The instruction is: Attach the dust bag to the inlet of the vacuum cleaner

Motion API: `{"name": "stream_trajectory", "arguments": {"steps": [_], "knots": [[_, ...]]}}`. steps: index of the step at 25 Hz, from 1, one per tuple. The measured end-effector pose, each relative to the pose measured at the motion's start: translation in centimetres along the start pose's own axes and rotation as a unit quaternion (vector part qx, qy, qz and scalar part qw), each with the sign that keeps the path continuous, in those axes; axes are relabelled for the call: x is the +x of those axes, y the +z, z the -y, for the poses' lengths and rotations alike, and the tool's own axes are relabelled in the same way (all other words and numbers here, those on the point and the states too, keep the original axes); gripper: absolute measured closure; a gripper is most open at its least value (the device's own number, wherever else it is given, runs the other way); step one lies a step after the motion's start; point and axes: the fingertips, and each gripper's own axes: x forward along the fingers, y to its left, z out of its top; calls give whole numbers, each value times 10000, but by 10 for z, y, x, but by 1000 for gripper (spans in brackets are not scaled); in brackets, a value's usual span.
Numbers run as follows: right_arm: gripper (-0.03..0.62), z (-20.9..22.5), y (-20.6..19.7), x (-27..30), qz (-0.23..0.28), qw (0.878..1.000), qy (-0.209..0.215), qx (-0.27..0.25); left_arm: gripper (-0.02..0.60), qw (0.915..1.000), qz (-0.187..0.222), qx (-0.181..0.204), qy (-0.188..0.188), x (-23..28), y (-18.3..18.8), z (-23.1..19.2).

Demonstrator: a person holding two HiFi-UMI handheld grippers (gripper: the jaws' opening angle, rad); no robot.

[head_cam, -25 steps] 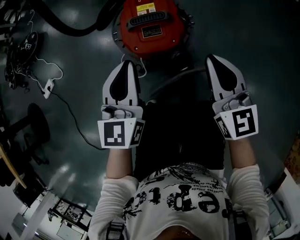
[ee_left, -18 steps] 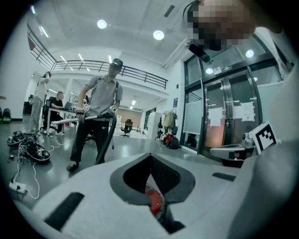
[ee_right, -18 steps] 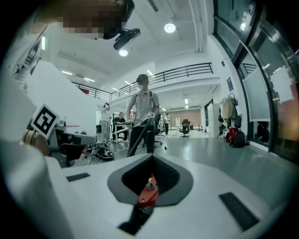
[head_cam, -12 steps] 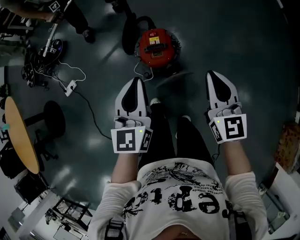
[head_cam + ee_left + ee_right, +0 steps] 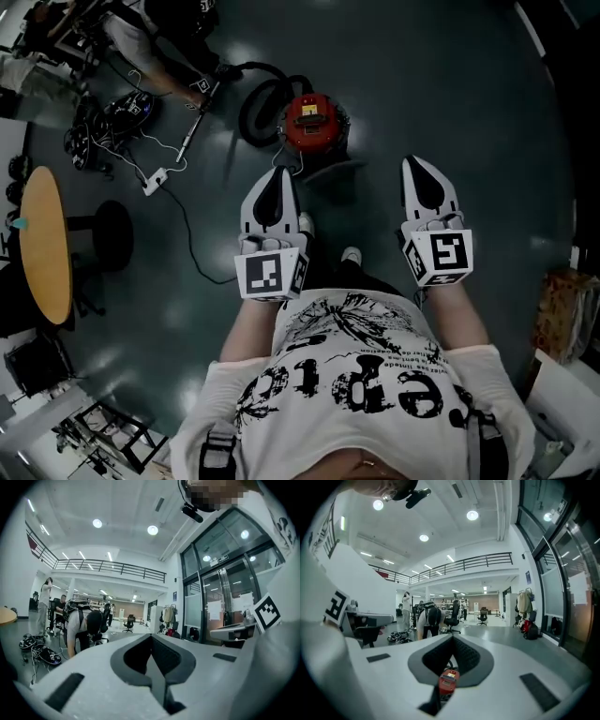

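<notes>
The red vacuum cleaner (image 5: 310, 120) stands on the dark floor far below, its black hose (image 5: 258, 89) curling off to its left. Both grippers are held level in front of the person's chest, high above it. The left gripper (image 5: 272, 173) is shut with nothing in it; in its own view the jaws (image 5: 151, 637) meet. The right gripper (image 5: 415, 161) is also shut and empty. In the right gripper view (image 5: 452, 638) the vacuum cleaner (image 5: 448, 680) shows small through the slit under the jaws. No dust bag shows in any view.
A round wooden table (image 5: 45, 246) and a black stool (image 5: 111, 234) stand at left. A white power strip (image 5: 155, 178) with cords lies by them. Another person (image 5: 150, 47) bends over gear at the top left. Boxes (image 5: 561, 309) sit at right, glass doors (image 5: 220, 597) beyond.
The person has stood up: both grippers rose together, still shut. The vacuum cleaner, close under the jaws a second ago, now looks small and far below.
</notes>
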Motion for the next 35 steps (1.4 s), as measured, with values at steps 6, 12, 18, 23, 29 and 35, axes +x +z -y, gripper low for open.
{"name": "stream_trajectory", "arguments": {"steps": [6,12,18,23,29,35], "knots": [[592,-21,-3,-35,152,9991,376,-97,578,9993,243,175,-223,-33,6,33],[592,-43,2,-59,285,9970,709,-88,578,9997,226,27,-27,-60,5,35],[592,-55,-2,-64,264,9962,826,-125,578,9994,329,-59,-130,-70,8,38],[592,-55,-8,-66,248,9963,818,85,578,9991,323,189,-173,-72,7,40],[592,-55,-7,-66,239,9972,713,-43,578,9989,333,281,-154,-71,7,39],[592,-47,-16,-65,171,9978,636,-40,578,9990,259,294,-234,-67,-3,48]]}}
